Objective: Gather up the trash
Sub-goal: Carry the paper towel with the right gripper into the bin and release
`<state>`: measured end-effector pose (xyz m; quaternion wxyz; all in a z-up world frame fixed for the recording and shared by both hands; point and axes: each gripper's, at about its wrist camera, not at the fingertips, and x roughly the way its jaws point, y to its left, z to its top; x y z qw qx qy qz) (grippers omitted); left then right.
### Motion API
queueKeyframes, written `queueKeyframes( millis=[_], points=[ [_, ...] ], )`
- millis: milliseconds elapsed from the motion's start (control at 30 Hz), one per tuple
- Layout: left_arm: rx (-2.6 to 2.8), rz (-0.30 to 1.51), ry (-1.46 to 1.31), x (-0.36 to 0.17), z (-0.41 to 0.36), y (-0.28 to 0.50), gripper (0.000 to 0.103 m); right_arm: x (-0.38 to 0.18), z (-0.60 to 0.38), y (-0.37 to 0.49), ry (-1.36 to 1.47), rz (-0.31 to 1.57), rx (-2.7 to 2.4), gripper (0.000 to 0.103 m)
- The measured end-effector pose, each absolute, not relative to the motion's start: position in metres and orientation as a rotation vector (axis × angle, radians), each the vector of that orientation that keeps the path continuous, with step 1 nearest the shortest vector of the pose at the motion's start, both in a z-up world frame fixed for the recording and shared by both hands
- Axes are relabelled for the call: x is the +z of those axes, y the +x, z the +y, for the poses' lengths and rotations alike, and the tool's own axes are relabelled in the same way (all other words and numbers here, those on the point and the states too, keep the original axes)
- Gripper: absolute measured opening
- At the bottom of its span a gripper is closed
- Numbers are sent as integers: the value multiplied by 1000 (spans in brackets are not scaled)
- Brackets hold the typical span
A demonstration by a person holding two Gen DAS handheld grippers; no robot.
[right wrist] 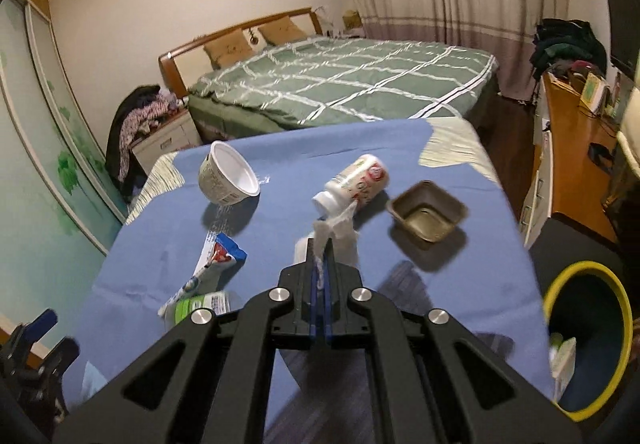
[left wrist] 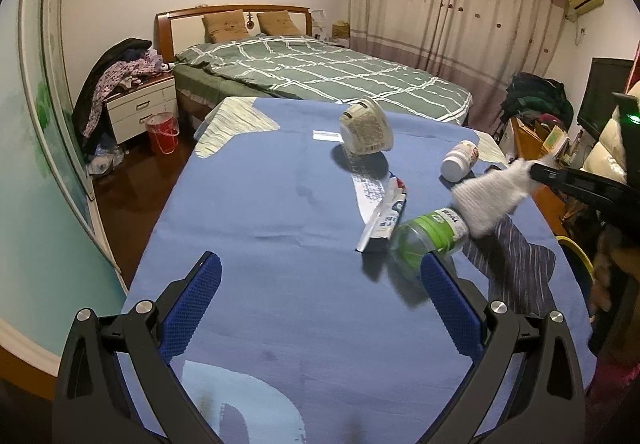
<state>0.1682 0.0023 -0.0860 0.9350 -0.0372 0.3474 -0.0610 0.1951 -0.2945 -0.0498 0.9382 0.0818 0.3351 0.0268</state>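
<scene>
My right claw (right wrist: 320,264) is clamped on a white tissue (right wrist: 334,230) (all crumpled), lifted over the blue counter (right wrist: 160,252). The yellow-rimmed bin (right wrist: 584,340) sits at 4 o'clock. My left claw (left wrist: 320,276) is wide apart, holding nothing.

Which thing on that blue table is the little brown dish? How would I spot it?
Start at the blue tablecloth in front of the green bed. Near its right edge, just right of the tipped white pill bottle, sits the brown square tray. It is the only dark, empty, open-topped container there.
</scene>
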Motion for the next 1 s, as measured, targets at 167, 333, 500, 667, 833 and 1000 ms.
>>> queueKeyframes(
  millis=[167,333,500,667,833,1000],
  points=[
    [-144,711,-63,-84,-9,165,98,-38,-321,159,179,643,9,2],
    [-165,712,-53,-82,-21,165,98,-25,-358,124,175,609,-62,2],
    [-187,714,-39,-81,-35,164,98,-15,-397,100,173,578,-165,2],
    [-208,722,-23,-81,-49,165,98,-22,-444,86,190,594,-282,2],
    [-226,729,-3,-81,-63,167,98,-46,-488,88,220,655,-388,2],
    [-238,744,12,-84,-75,170,98,-72,-507,95,246,718,-438,42]
  ],
)
